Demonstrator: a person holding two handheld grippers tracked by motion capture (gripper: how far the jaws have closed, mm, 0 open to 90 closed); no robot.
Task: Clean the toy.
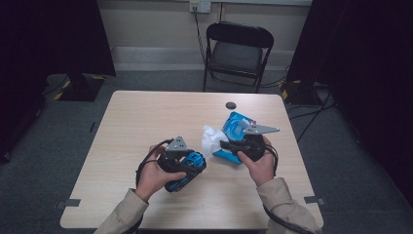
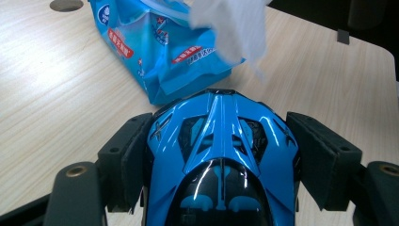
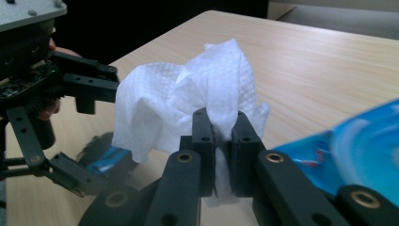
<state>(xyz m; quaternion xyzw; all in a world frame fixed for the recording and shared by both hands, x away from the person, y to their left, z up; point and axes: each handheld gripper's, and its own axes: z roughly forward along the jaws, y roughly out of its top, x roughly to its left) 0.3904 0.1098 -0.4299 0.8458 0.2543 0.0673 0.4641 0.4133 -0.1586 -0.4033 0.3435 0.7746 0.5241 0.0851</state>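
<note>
My left gripper [image 1: 192, 163] is shut on a blue toy car [image 2: 221, 160]; both pads [image 2: 134, 160] press its sides, and the car's nose points toward the wipes pack. My right gripper [image 3: 220, 127] is shut on a white wet wipe [image 3: 188, 101], which bunches up above the closed pads. In the high view the wipe [image 1: 210, 139] hangs in the right gripper [image 1: 221, 145], just left of the blue wipes pack [image 1: 234, 131]. The pack [image 2: 160, 47] lies on the wooden table [image 1: 146, 117] right of centre, and the wipe [image 2: 235, 26] is lifted in front of it.
A small round dark hole [image 1: 231, 105] sits in the tabletop behind the pack. A black folding chair [image 1: 236, 53] stands beyond the far edge. The left gripper's frame [image 3: 51, 89] is close on the left in the right gripper view.
</note>
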